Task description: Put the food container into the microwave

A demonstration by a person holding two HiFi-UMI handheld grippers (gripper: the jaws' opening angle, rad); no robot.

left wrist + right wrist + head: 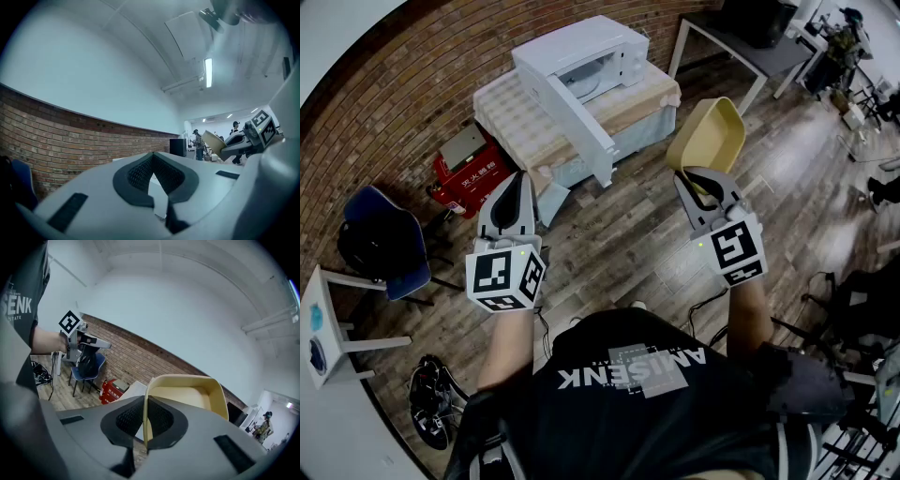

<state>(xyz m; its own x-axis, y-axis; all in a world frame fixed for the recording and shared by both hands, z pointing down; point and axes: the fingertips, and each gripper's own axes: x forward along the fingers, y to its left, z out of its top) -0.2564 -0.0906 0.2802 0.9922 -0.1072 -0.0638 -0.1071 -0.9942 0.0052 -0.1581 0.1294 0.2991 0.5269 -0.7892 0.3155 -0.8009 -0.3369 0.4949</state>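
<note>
The white microwave stands on a cloth-covered low table, and its door hangs wide open toward me. My right gripper is shut on the rim of a beige food container and holds it tilted up in the air, right of the microwave. In the right gripper view the container rises just beyond the jaws, one wall pinched between the pads. My left gripper hovers in front of the open door, shut and holding nothing. From the left gripper the container shows at the right.
A red toolbox sits on the wooden floor left of the low table, and a blue chair stands further left. A small white stand and cables lie at my lower left. A grey desk stands behind the microwave.
</note>
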